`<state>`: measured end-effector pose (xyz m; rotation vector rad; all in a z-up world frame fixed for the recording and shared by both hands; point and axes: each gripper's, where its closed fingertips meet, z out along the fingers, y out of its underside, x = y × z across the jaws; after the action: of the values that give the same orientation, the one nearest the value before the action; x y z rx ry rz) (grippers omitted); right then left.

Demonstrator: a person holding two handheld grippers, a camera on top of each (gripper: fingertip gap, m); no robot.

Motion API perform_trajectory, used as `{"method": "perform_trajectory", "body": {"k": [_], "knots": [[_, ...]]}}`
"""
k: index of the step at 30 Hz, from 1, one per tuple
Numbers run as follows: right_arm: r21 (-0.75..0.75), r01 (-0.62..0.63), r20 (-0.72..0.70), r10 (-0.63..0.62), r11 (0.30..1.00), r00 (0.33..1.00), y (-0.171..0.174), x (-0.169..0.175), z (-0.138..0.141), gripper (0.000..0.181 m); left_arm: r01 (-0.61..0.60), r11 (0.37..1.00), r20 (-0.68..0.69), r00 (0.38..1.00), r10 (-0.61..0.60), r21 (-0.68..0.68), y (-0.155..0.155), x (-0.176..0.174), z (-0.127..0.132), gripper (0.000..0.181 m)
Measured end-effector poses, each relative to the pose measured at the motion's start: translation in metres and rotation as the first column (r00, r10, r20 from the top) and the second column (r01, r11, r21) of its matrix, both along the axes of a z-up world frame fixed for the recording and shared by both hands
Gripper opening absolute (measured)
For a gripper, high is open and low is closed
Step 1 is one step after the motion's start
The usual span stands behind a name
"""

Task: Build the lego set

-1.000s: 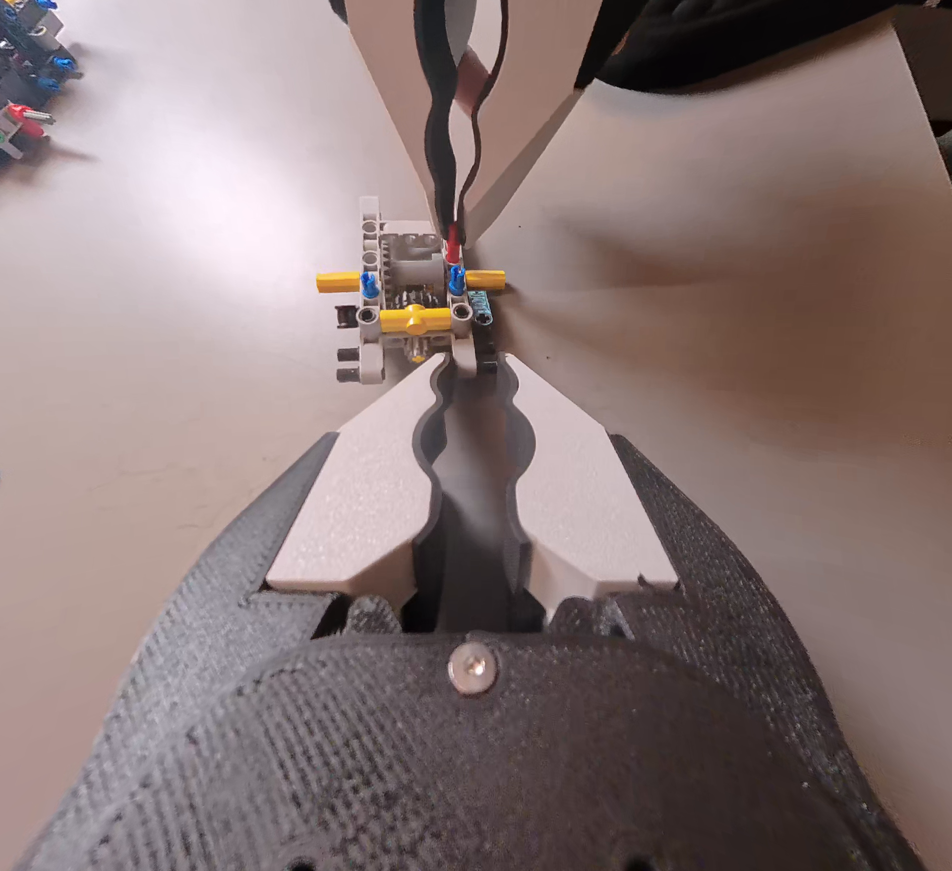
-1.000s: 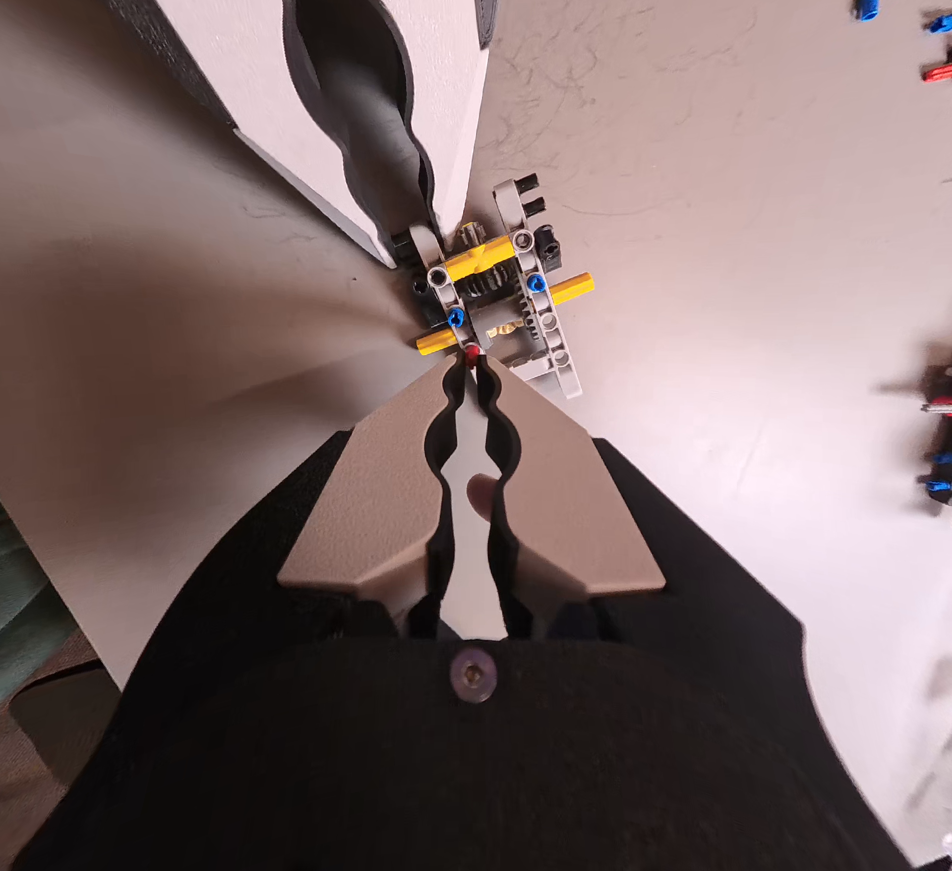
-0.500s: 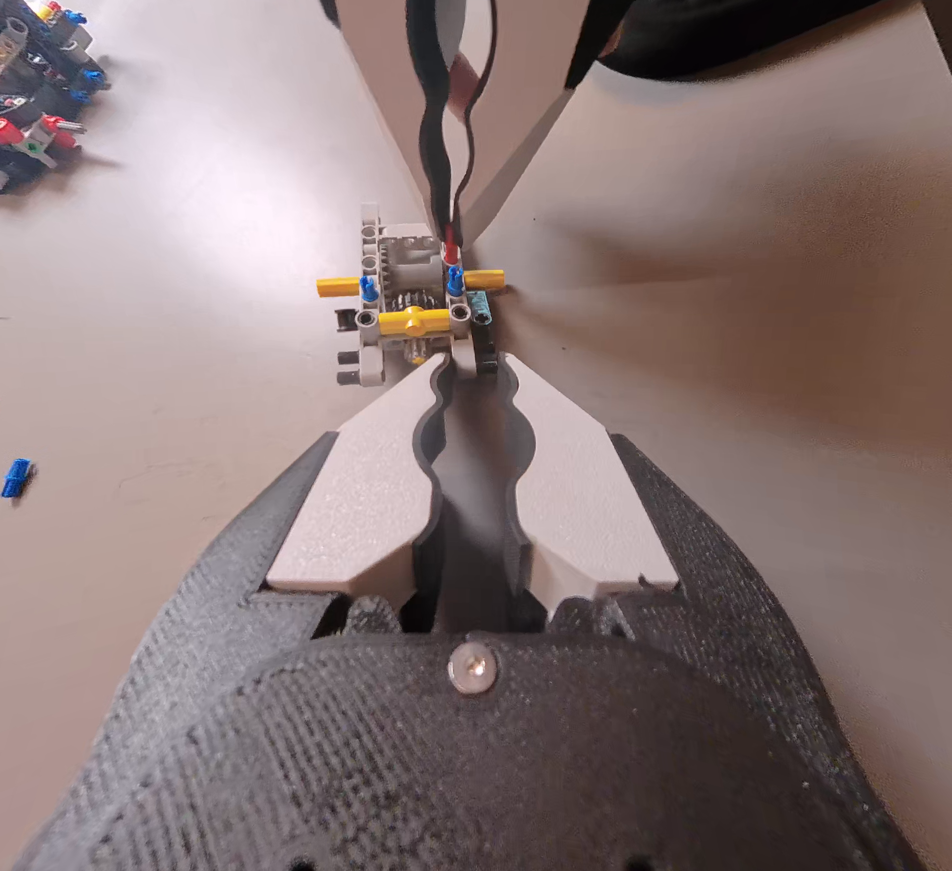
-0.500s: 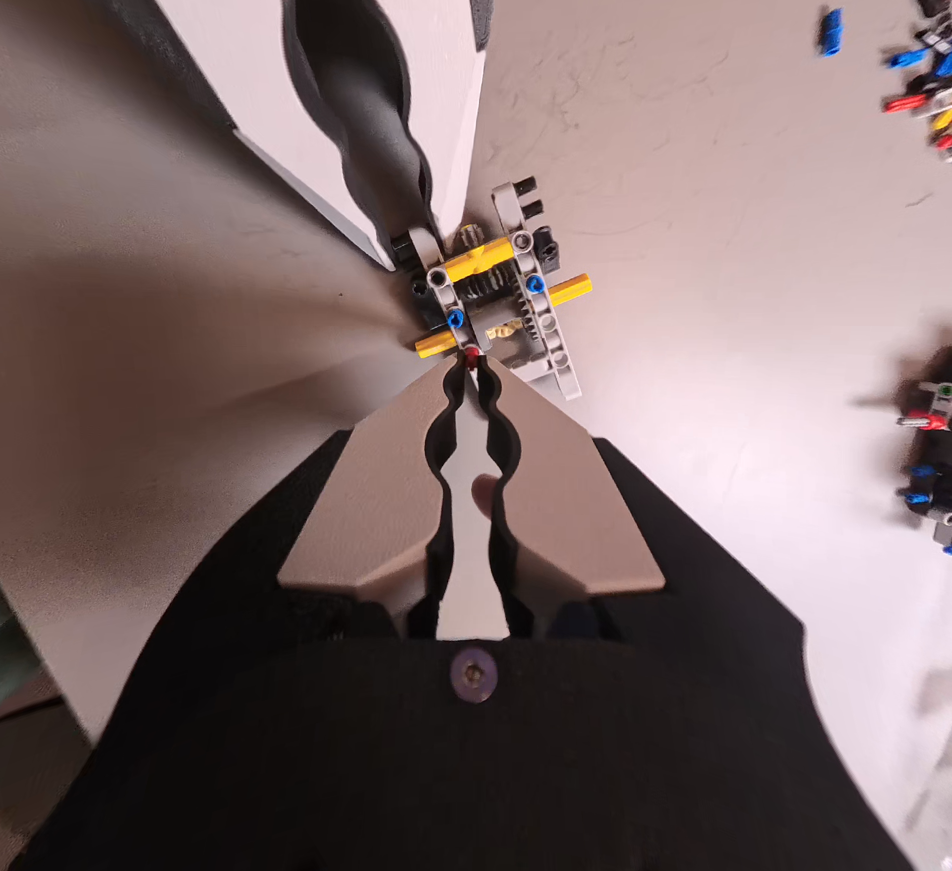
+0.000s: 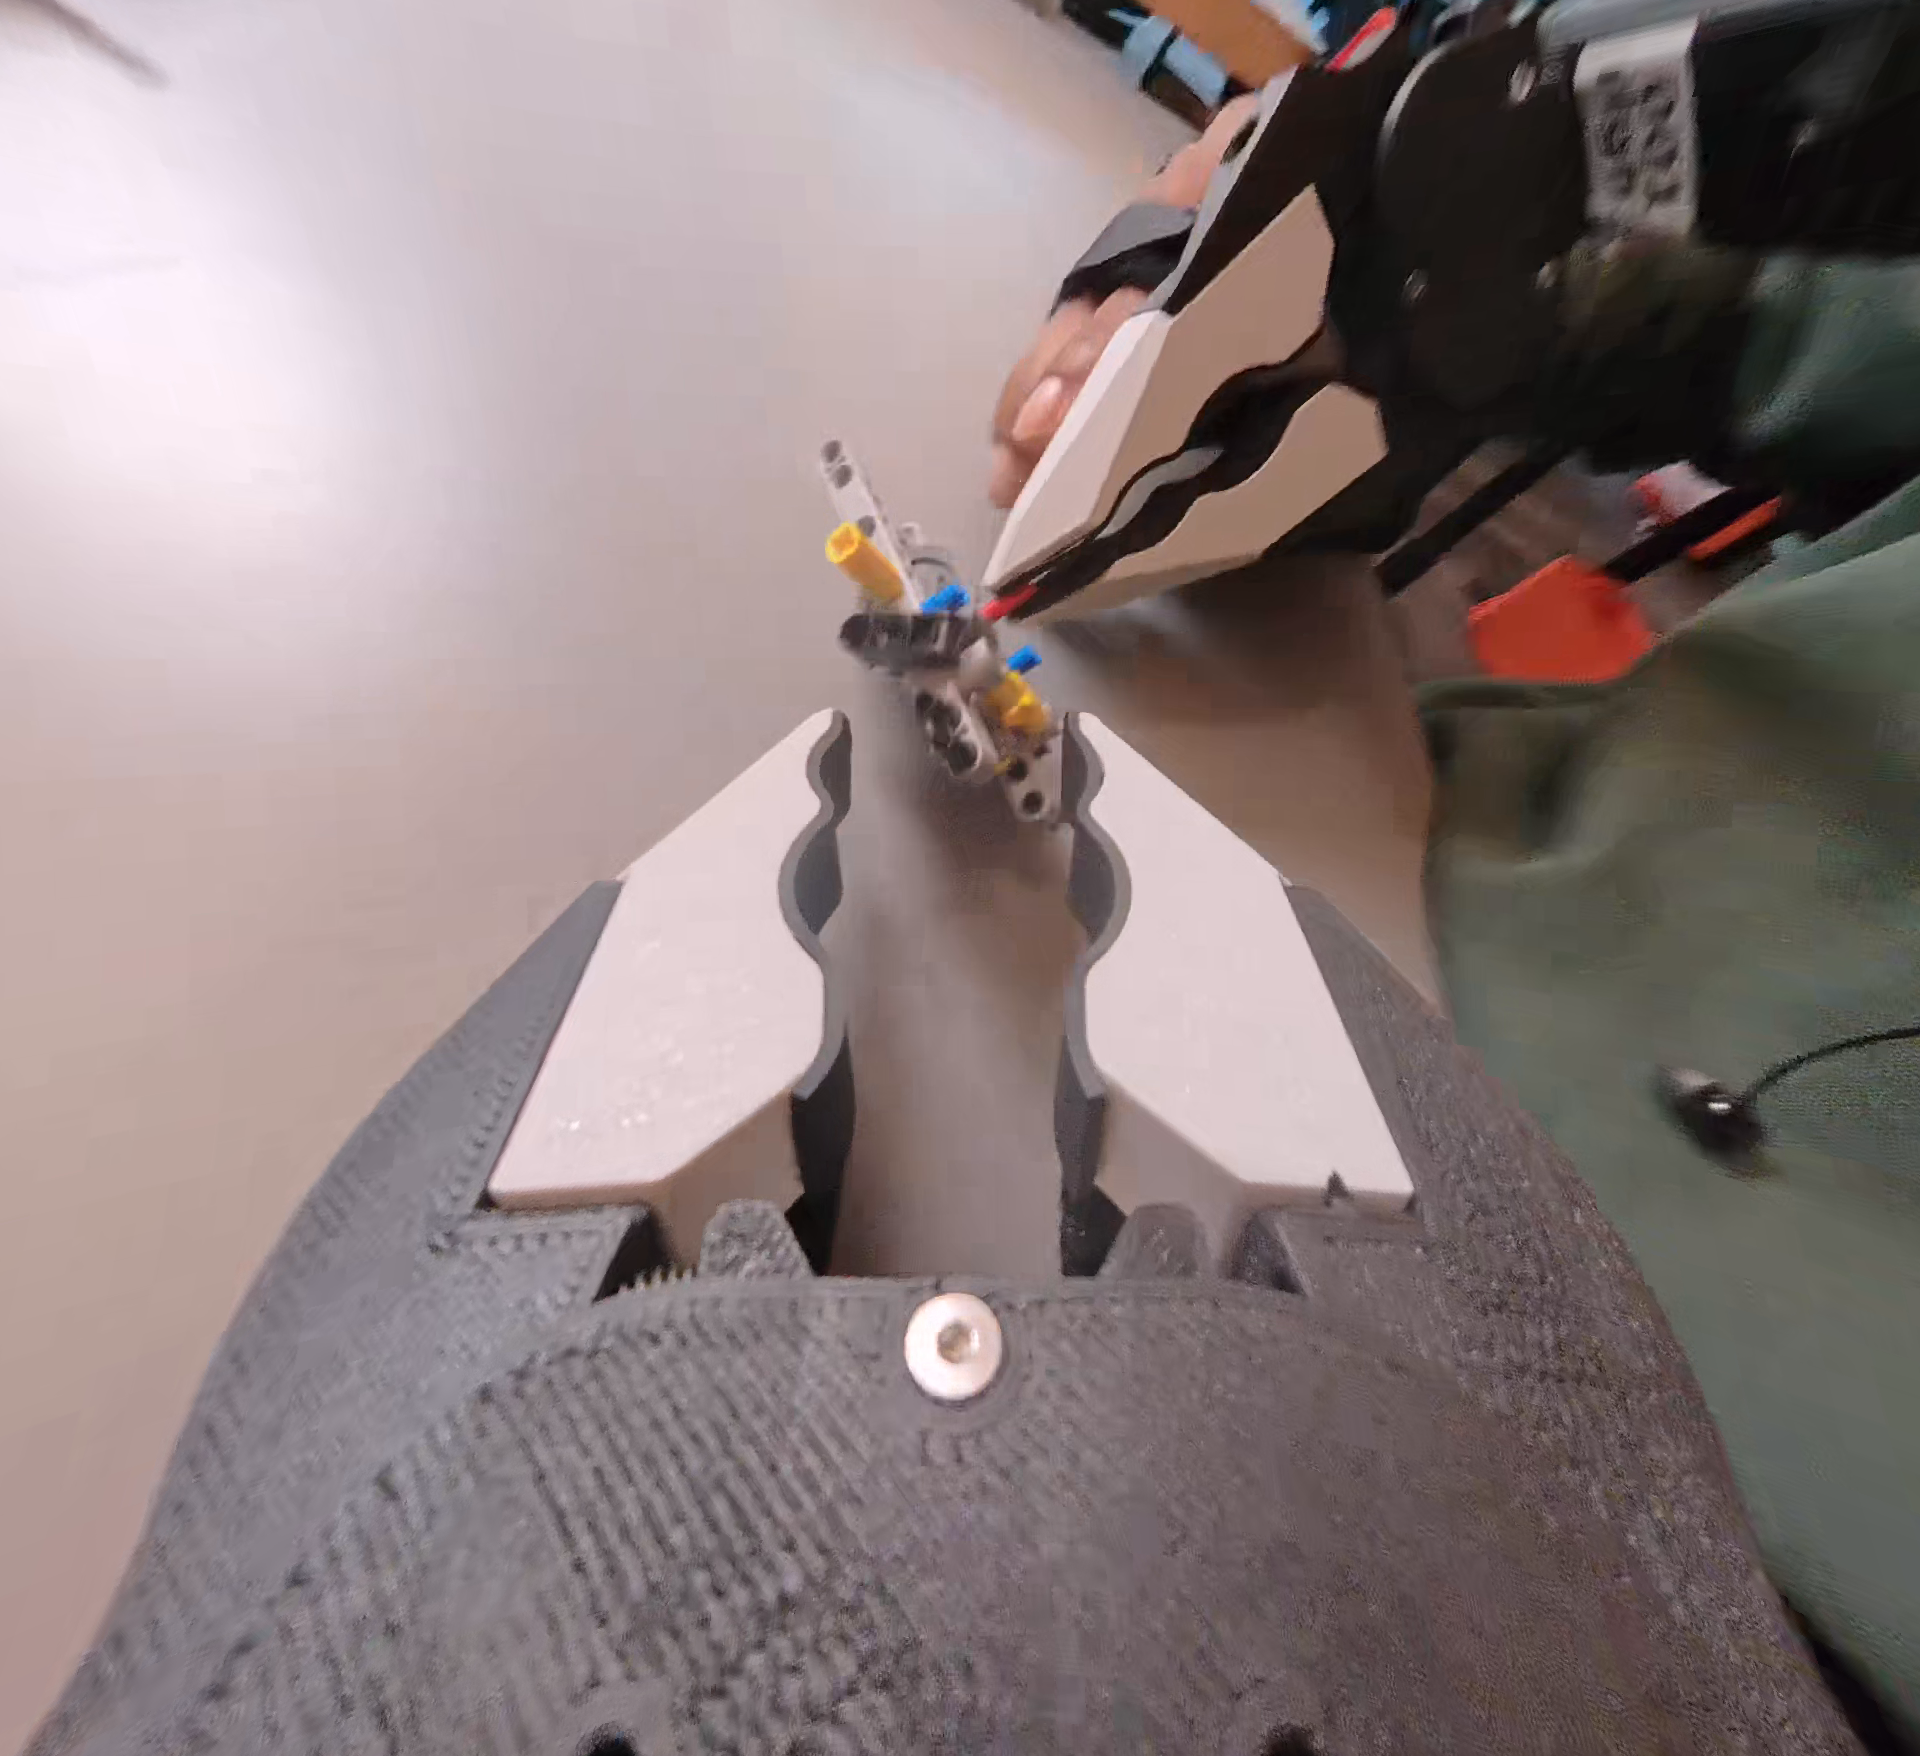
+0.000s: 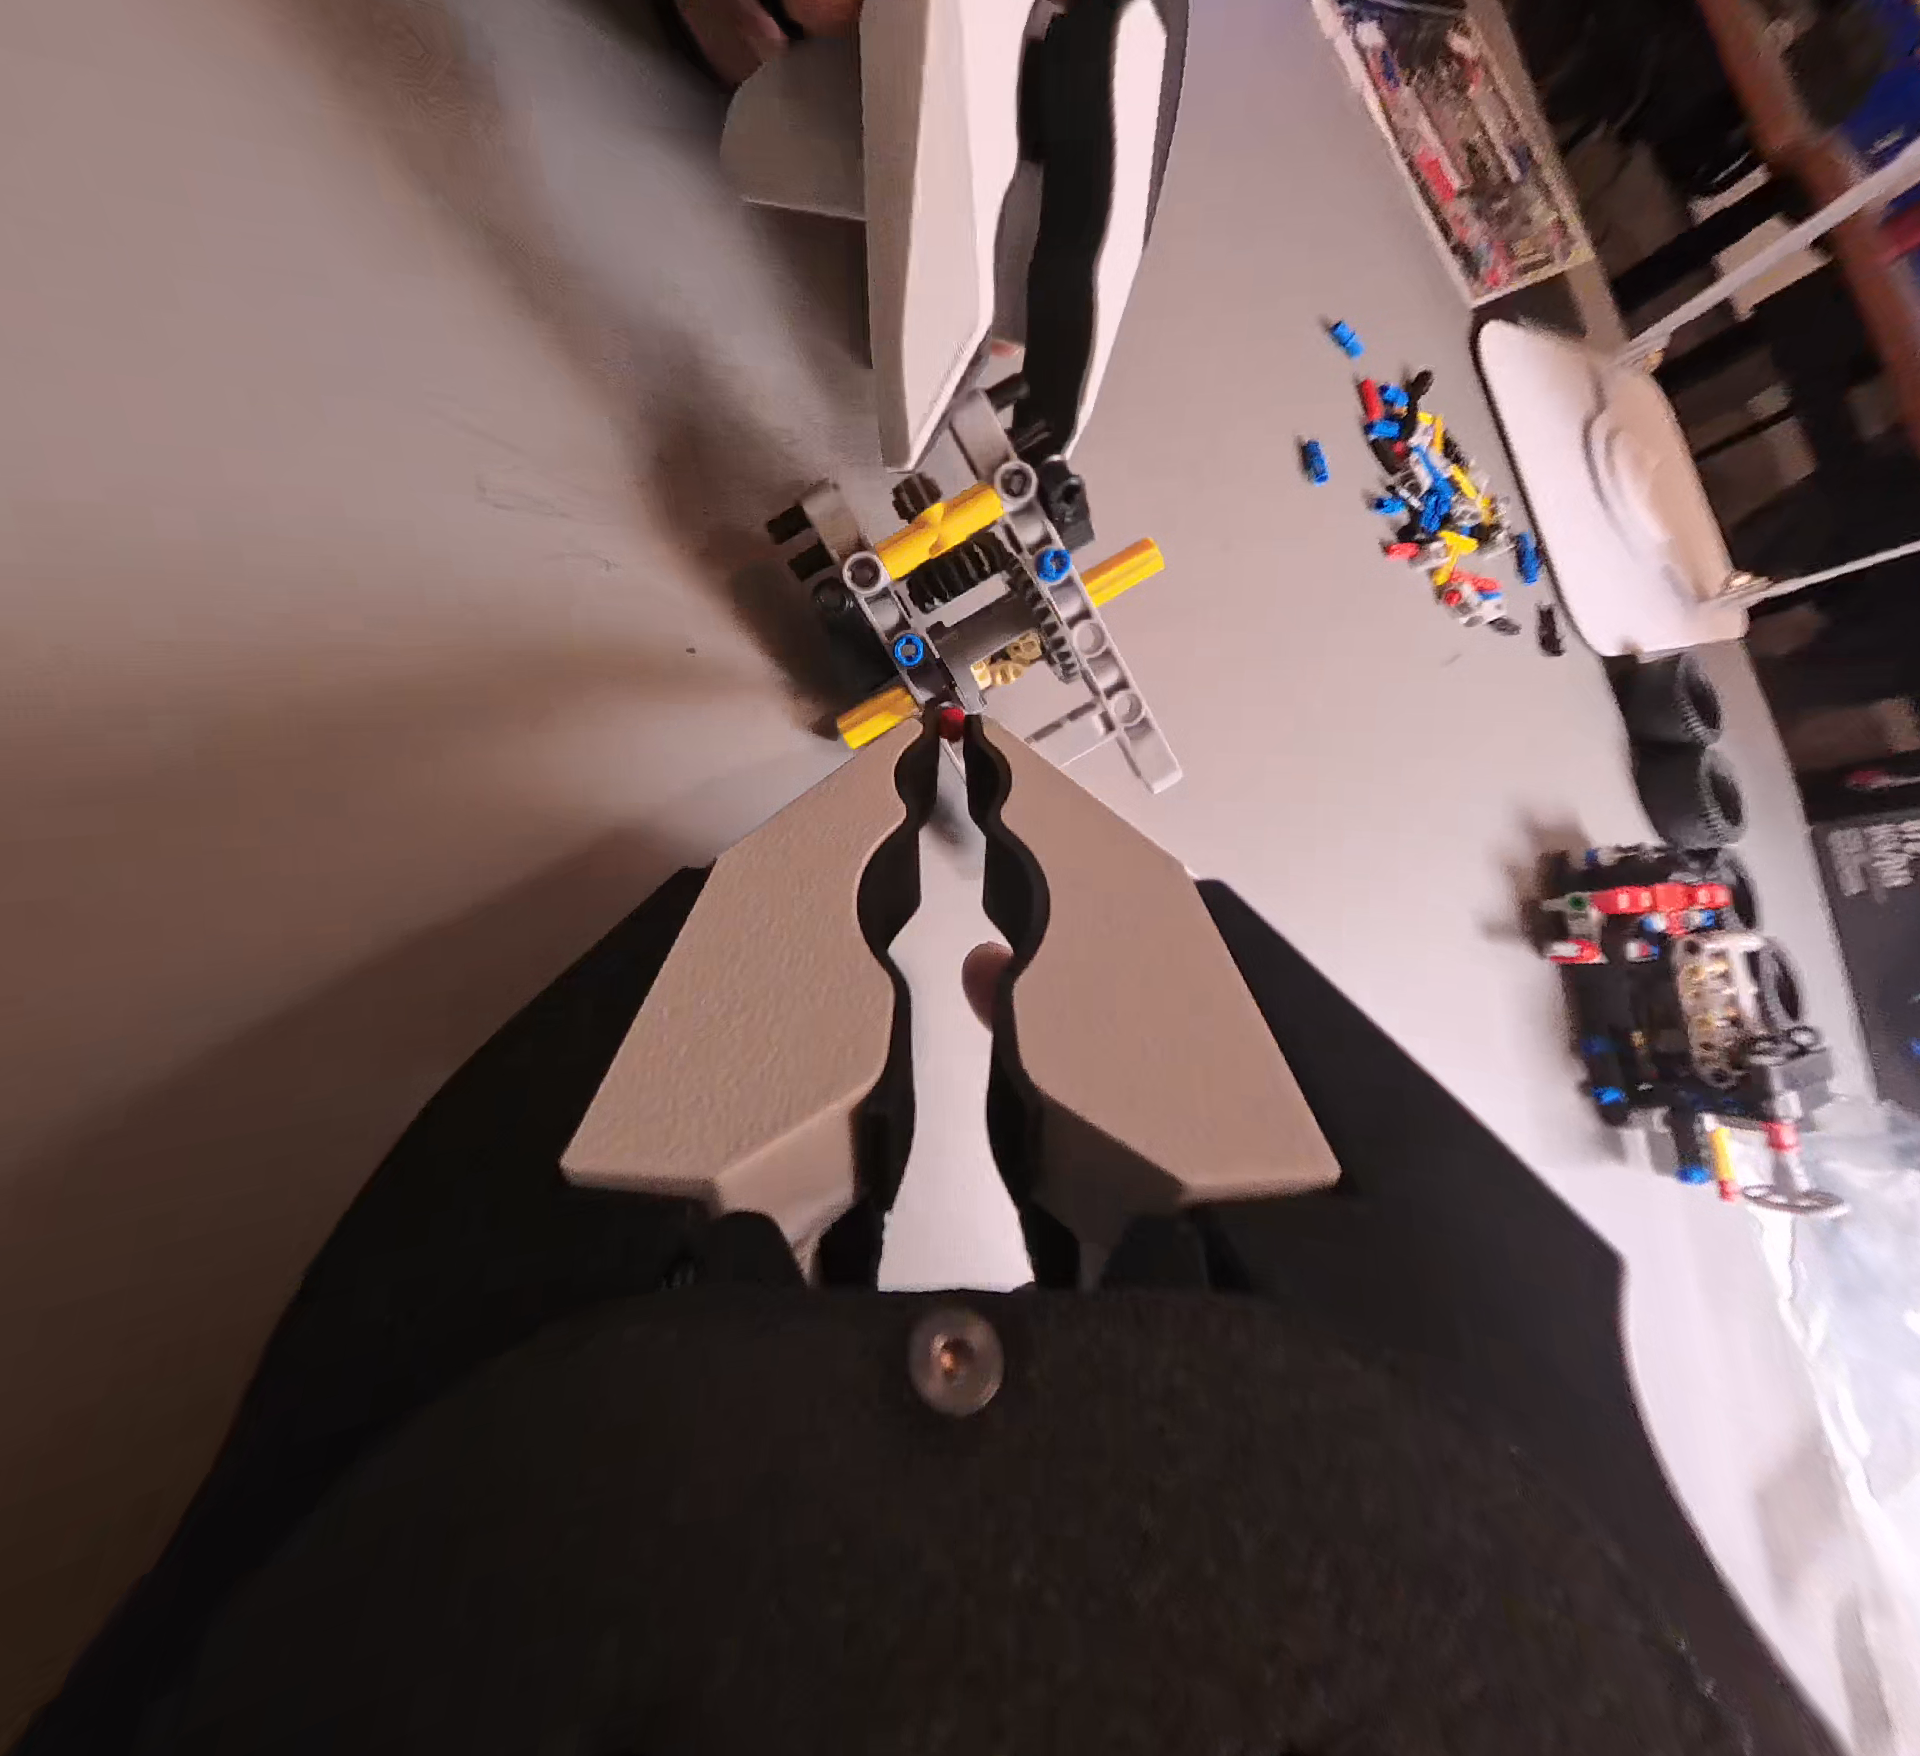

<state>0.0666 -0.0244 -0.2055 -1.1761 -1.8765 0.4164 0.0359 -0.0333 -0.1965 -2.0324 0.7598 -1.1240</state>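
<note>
One small gearbox frame (image 6: 987, 605) is clamped by the right gripper (image 6: 951, 740) via a red pin (image 6: 951, 721); left gripper (image 5: 951, 740) gapes. Loose pieces (image 6: 1439, 511) at 2 o'clock and a part-built chassis (image 6: 1683, 1010) suggest much remains.

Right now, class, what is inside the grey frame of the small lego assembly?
Inside the lego assembly, black gears and a tan gear sit between the grey beams, under a yellow cross piece. Their axles and anything beneath are hidden.

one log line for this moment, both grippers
left gripper: open, beside gear assembly | right gripper: shut on red pin at assembly edge | loose parts pile: untouched
</note>
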Motion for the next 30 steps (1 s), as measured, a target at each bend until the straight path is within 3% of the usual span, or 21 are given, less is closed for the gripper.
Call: {"method": "perform_trajectory", "body": {"k": [4, 7, 14, 17, 20, 22, 26, 30], "knots": [[0.099, -0.025, -0.042, 0.029, 0.995, 0.999, 0.002, -0.008, -0.001, 0.003, -0.035, 0.999, -0.008, 0.999, 0.035, 0.011, 0.002, 0.0, 0.0, 0.02], [0.086, -0.035, -0.081, 0.042, 0.996, 0.996, 0.003, -0.013, 0.0, 0.003, -0.061, 0.997, -0.024, 0.998, 0.062, 0.039, 0.002, -0.005, 0.0, 0.019], [-0.261, -0.061, -0.154, 0.021, 0.963, 0.988, 0.007, -0.012, 0.013, 0.025, -0.063, 0.976, -0.074, 0.994, 0.08, 0.208, -0.004, -0.015, 0.008, 0.012], [-0.407, -0.057, -0.161, -0.01, 0.912, 0.987, 0.02, -0.007, 0.021, 0.051, -0.026, 0.961, -0.072, 0.996, 0.048, 0.276, -0.011, -0.012, 0.014, 0.011], [-0.458, -0.093, -0.073, 0.066, 0.884, 0.995, 0.014, -0.012, 0.004, 0.073, 0.004, 0.951, -0.063, 0.998, 0.016, 0.31, -0.014, -0.009, 0.018, 0.011], [-0.473, -0.153, -0.074, 0.134, 0.868, 0.988, 0.002, -0.021, 0.001, 0.068, 0.017, 0.945, -0.038, 0.999, -0.005, 0.328, -0.017, -0.008, 0.022, 0.011], [-0.475, -0.25, -0.101, 0.23, 0.844, 0.968, -0.013, -0.03, 0.006, 0.034, 0.042, 0.939, -0.044, 0.999, -0.029, 0.342, -0.021, -0.006, 0.023, 0.011], [-0.504, -0.279, -0.112, 0.258, 0.818, 0.96, -0.019, -0.027, 0.008, 0.033, 0.069, 0.937, -0.04, 0.997, -0.058, 0.341, -0.025, -0.005, 0.023, 0.011]]}}
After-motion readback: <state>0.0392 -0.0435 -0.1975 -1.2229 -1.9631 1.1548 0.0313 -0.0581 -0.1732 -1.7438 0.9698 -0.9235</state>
